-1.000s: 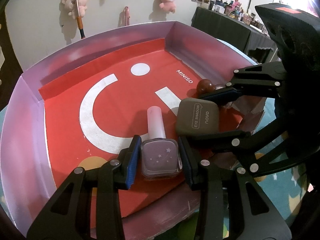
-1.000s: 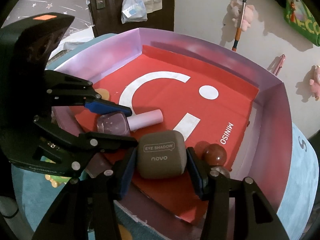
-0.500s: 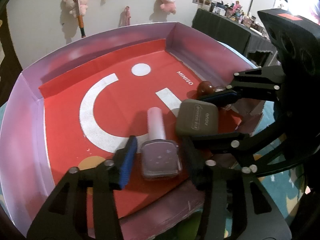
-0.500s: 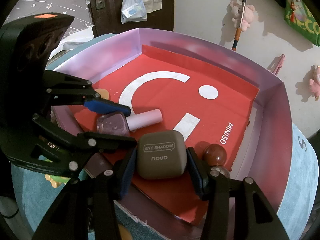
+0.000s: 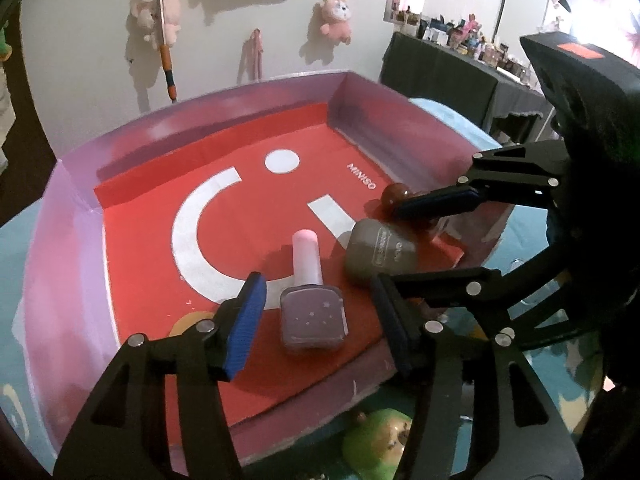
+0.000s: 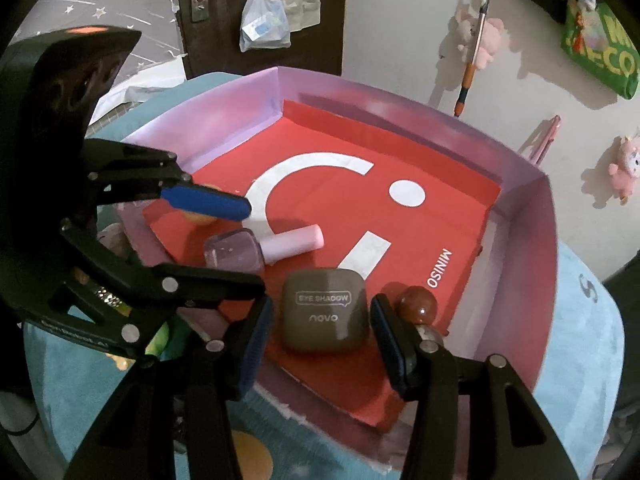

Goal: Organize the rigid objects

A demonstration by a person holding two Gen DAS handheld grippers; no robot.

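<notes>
The left gripper (image 5: pixel 316 316) is opening its jaws; the nail polish bottle (image 5: pixel 313 315) lies between them on the red floor of the box (image 5: pixel 72 240), and the pads do not press it. Just beside the bottle, the right gripper (image 6: pixel 322 336) is closed on the eye shadow case (image 6: pixel 323 312). A brown ball (image 6: pixel 417 305) sits near the case.

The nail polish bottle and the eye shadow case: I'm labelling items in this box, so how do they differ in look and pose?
The nail polish bottle is lilac and see-through with a long pale pink cap; the eye shadow case is opaque olive-brown with white lettering. The bottle lies on its side, a squarish body with a slim cap; the case is one flat rounded square lying lid up. Both rest on the red liner of the box, each between a gripper's pads.
</notes>
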